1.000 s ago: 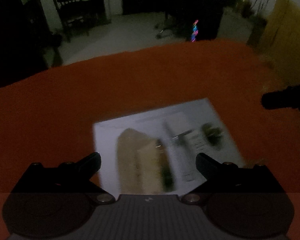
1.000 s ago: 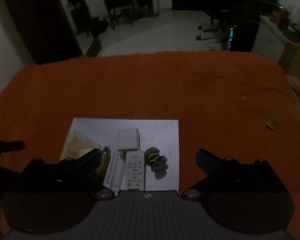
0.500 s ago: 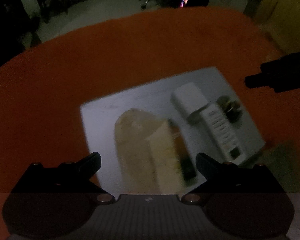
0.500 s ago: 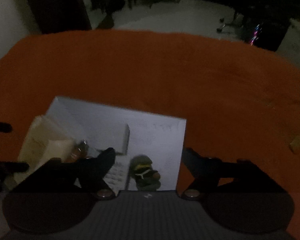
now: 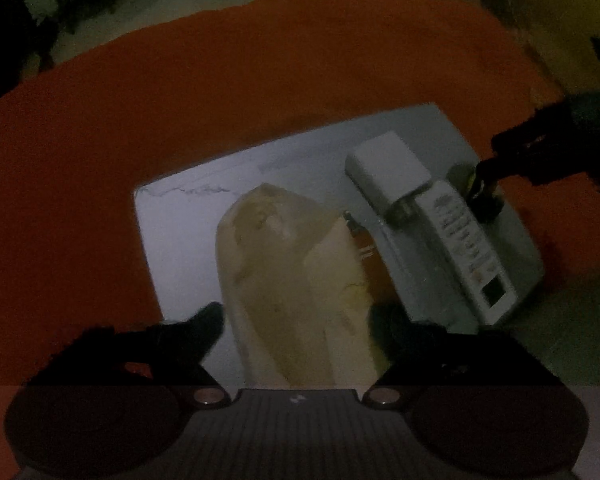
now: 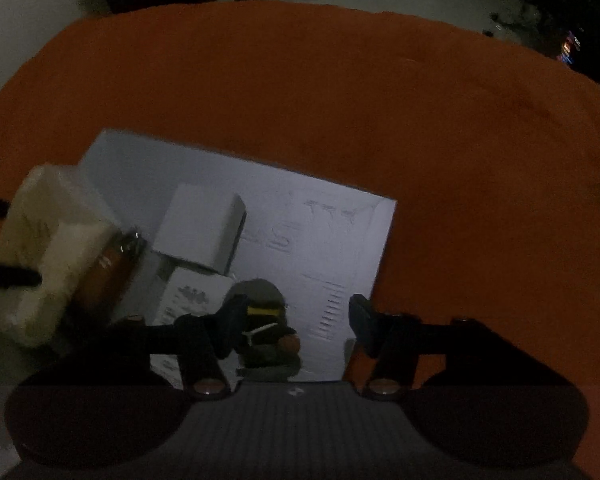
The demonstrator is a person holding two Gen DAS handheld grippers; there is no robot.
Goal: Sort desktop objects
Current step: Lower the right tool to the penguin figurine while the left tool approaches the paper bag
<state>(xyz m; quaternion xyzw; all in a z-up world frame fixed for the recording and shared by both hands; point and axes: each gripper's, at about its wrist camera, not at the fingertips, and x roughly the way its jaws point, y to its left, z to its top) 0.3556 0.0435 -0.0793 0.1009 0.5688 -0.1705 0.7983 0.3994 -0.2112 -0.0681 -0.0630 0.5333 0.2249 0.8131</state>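
So on the one white sheet (image 5: 188,240) we count five things left to right: one tissue pack (image 5: 292,280), one brown lighter (image 5: 366,248), one white box (image 5: 388,164), one remote (image 5: 464,240), one dark toy figure (image 6: 266,324). Our left gripper (image 5: 298,320) straddles the pack at 6 o'clock, jaws apart. Our right gripper (image 6: 296,316) brackets the figure, jaws apart too.

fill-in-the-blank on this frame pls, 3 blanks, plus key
1. All the objects lie on a white sheet of paper spread over an ______ cloth.
2. The left gripper straddles the cream tissue pack with its jaws ______.
3. The small toy figure sits between the fingers of the ______ gripper.

Missing words: orange; open; right
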